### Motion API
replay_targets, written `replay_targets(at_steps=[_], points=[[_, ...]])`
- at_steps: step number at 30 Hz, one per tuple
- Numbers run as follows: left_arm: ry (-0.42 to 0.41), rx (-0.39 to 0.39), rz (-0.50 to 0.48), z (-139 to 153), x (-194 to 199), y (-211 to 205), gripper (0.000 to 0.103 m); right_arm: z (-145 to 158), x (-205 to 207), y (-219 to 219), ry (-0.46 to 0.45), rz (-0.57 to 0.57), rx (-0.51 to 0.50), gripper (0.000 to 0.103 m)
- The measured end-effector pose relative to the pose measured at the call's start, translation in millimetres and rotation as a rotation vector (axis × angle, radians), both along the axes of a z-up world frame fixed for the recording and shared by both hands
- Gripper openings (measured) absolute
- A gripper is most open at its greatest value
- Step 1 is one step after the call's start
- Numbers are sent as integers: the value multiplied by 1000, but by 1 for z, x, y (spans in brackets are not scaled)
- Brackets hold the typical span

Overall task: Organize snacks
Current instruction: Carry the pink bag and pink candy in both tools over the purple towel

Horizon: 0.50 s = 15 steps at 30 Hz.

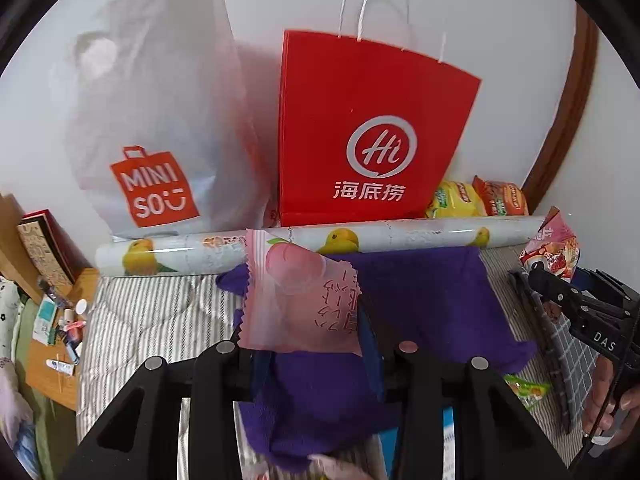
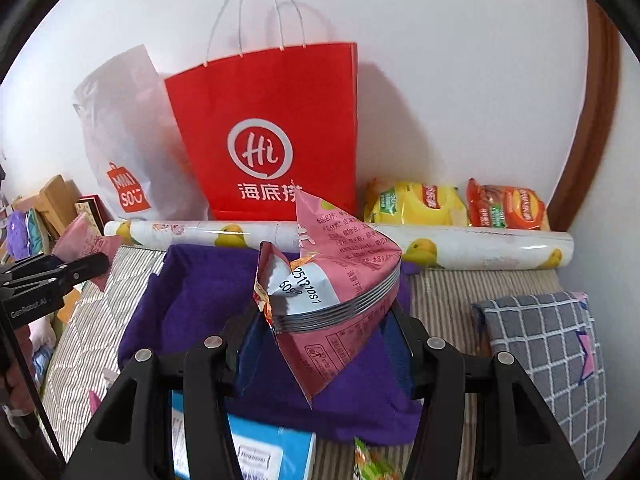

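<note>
In the left wrist view my left gripper point(image 1: 316, 354) is shut on a pale pink peach-print snack packet point(image 1: 300, 300), held above a purple cloth point(image 1: 424, 300). In the right wrist view my right gripper point(image 2: 322, 332) is shut on a pink triangular snack bag point(image 2: 340, 280) over the same purple cloth point(image 2: 192, 304). Each gripper shows in the other's view: the right gripper point(image 1: 538, 276) with its pink bag point(image 1: 552, 246) at the right edge, the left gripper point(image 2: 100, 266) with its packet point(image 2: 82, 242) at the left edge. A red paper bag point(image 1: 372, 120) point(image 2: 272, 128) stands upright against the wall behind.
A white Miniso bag point(image 1: 160, 120) leans left of the red one. A fruit-print roll point(image 1: 400, 234) lies along their bases. Yellow point(image 2: 416, 204) and orange point(image 2: 508, 208) chip bags sit behind the roll. A grey checked cloth point(image 2: 552, 344), a blue box point(image 2: 276, 452), a green candy point(image 1: 528, 390) and a cluttered side table point(image 1: 60, 360) are nearby.
</note>
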<state>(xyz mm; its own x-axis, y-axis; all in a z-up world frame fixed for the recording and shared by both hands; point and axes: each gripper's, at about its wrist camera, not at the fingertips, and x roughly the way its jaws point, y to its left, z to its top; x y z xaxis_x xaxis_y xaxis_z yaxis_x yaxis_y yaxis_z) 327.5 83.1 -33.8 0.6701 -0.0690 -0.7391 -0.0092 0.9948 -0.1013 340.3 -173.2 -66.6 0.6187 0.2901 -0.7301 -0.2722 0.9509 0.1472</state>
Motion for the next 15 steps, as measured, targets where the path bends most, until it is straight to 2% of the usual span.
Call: replay_targets(at_steps=[6,11,15], points=[[36,-4,-4,-21,34,0,37,-21,30,3,38,12,1,54],[101,-61,5,-45,61,5,37,-53,48,14,121,27,26,54],[126,-49,0,-61,72,6,37,-70,60,17,156,0,11,54]])
